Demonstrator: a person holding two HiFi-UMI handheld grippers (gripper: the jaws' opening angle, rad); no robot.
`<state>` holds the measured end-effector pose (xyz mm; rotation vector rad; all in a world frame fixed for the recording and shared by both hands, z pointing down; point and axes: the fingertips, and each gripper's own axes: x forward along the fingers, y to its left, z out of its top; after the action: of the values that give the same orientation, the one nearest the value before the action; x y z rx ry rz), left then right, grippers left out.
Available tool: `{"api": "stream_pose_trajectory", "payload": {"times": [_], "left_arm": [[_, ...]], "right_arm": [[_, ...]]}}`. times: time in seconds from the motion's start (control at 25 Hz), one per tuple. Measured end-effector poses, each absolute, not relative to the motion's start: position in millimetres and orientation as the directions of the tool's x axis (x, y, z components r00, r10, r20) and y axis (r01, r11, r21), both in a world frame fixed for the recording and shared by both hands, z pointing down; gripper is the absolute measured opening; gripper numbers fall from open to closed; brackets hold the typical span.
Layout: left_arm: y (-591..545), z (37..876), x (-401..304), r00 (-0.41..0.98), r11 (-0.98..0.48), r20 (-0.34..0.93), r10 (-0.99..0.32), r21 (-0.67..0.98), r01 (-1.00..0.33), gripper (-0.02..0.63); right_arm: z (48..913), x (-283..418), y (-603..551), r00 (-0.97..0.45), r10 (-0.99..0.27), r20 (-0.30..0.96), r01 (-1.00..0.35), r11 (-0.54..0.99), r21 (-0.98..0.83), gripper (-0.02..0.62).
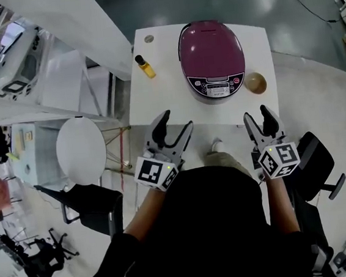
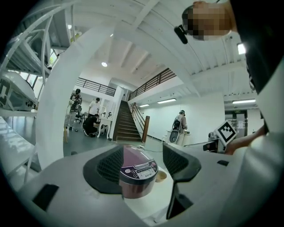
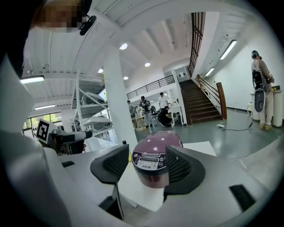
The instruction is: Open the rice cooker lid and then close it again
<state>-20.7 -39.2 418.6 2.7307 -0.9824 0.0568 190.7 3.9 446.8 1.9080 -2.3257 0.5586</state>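
1. Rice cooker is sitting on white table w/ lid shut, control panel facing the person.
2. L gripper is hovering over the table's near edge, jaws spread, nothing btwn them.
3. R gripper is hovering at the same edge, jaws likewise apart & empty; both are pointing toward the cooker, not touching it.
4. Yellow bottle is standing left of the cooker; tan bowl is sitting just beside its right front.

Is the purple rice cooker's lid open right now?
No, the lid lies flat and shut on the round purple rice cooker.
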Motion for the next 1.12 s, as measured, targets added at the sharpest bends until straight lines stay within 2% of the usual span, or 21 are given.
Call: {"api": "stream_pose_trajectory", "payload": {"times": [0.32,0.68,1.12], "left_arm": [[-46.1,423.3,27.7,0.756,-0.724,0.157,-0.636,0.218,-0.654,0.253],[-52.9,419.3,57.7,0.726,-0.701,0.166,-0.667,0.190,-0.687,0.253],[-69.5,427.0,62.4,0.764,-0.729,0.181,-0.620,0.227,-0.646,0.253]], "right_arm": [[462.8,201.2,-15.2,-0.334,-0.897,0.291,-0.922,0.246,-0.299,0.224],[459.8,206.0,-37.6,-0.438,-0.850,0.294,-0.889,0.360,-0.283,0.224],[467.0,196.5,-60.4,-0.423,-0.844,0.329,-0.892,0.323,-0.316,0.222]]}}
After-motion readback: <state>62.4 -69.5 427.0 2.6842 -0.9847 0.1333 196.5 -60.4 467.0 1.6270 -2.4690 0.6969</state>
